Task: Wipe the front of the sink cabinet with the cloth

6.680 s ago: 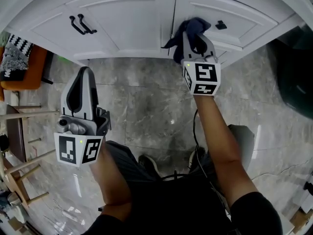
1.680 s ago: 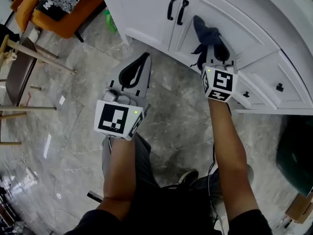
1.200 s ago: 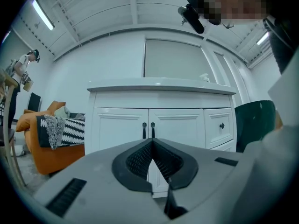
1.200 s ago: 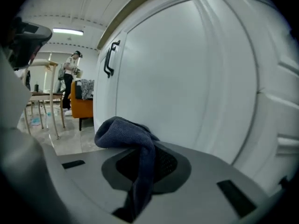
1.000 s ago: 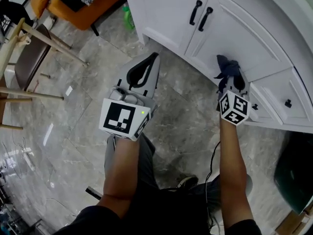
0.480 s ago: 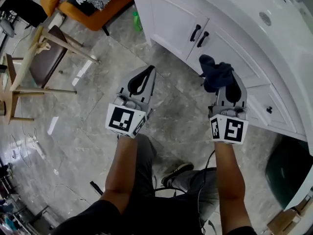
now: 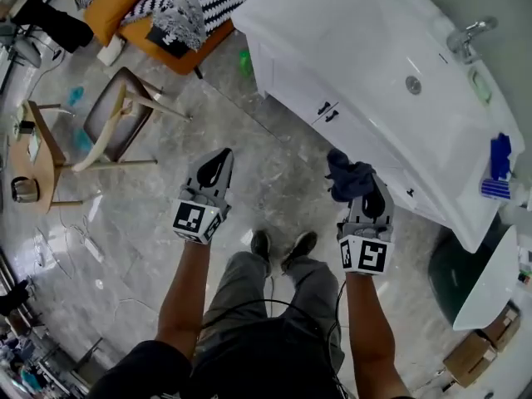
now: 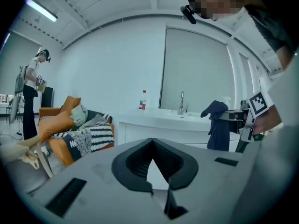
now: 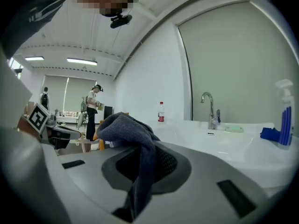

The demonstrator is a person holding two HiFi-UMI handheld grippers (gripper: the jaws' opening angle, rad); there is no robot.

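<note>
- The right gripper (image 7: 365, 186) is clamped on a fold of the cloth (image 7: 348, 178). The cloth bunches over its tips, near the sink cabinet (image 7: 366, 144) but off its front.
- Only a narrow fold looks pinched, so hard rubbing could probably drag the cloth loose.
- The door handles (image 7: 327, 110) might snag the hanging end.
- The chair (image 7: 116, 127) stands on the floor well apart from the cabinet and blocks nothing.
- The left gripper (image 7: 221, 155), jaws together and empty, hangs over the floor.
- A blue bottle (image 7: 497, 165) sits at the sink top's right end.

Sink cabinet (image 7: 303, 94) ahead, to the right. Cloth (image 7: 347, 179) in right tool (image 7: 370, 196), near cabinet front, apart. Left tool (image 7: 218, 163) level, leftward. Chair (image 7: 116, 131) far left.
</note>
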